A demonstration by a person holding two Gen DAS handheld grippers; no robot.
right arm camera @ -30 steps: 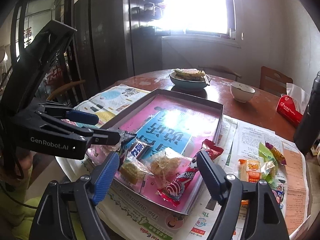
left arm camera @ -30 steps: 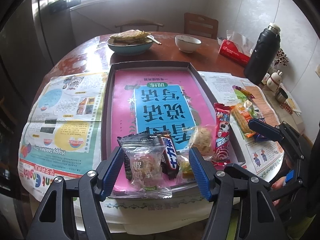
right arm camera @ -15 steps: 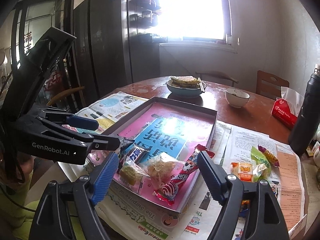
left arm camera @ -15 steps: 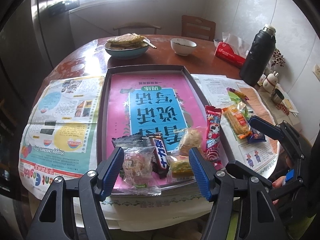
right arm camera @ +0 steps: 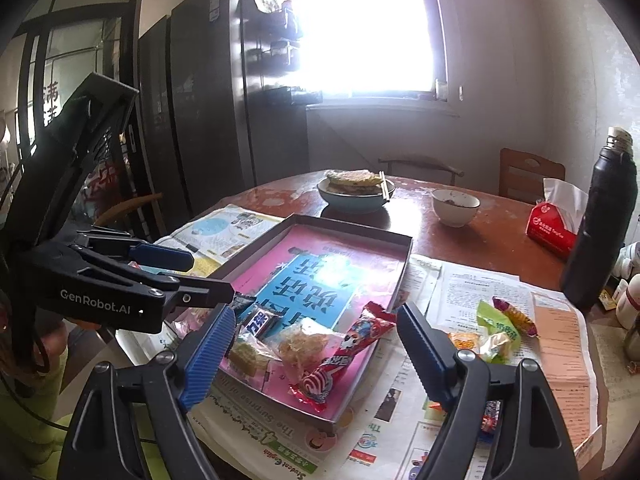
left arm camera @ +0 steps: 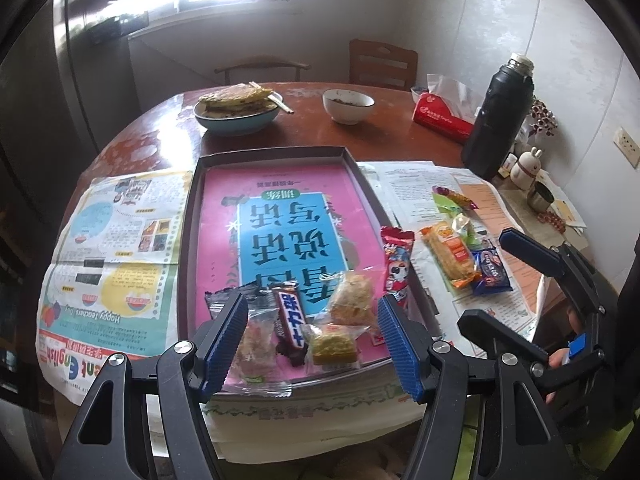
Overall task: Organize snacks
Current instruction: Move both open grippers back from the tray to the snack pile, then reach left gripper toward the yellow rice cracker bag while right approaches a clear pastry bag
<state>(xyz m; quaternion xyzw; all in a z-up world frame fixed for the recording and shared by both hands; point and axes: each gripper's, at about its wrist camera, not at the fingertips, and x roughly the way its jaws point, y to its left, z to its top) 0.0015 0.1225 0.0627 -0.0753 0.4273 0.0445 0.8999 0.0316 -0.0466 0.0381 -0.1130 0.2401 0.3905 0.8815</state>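
Two grippers are hanging over the near edge of the table, both empty. The left gripper (left arm camera: 310, 344) has its blue pads spread apart with nothing between them, just hovering above the near end of the tray (left arm camera: 192, 216). The right gripper (right arm camera: 314, 354) is spread wide too and holds nothing. Inside the tray, which has a pink and blue printed sheet lining the bottom, there's a little row of snacks along the near end: a clear packet with a pinkish treat (left arm camera: 254, 346), a dark wrapper (left arm camera: 232, 298) peeking out behind it, a chocolate bar (left arm camera: 290, 320), a yellow-green cake in clear wrap (left arm camera: 332, 346) and a crumbly pastry in clear wrap (left arm camera: 352, 298). A red candy stick wrapper (left arm camera: 396, 264) lies along the tray's right side, looks like it's partly over the rim. More snacks sit outside on the newspaper (left arm camera: 404, 184) to the right, near the tray but apart from it: an orange cracker pack (left arm camera: 450, 254), a blue packet (left arm camera: 490, 274) touching it, a green packet (left arm camera: 448, 204) and a purple-yellow one (left arm camera: 456, 198). Further back on the wooden table (left arm camera: 304, 132) are a bowl of flatbread (left arm camera: 236, 108) with chopsticks, a small white bowl (left arm camera: 348, 106), a red tissue pack (left arm camera: 442, 114) and a black thermos (left arm camera: 500, 116).
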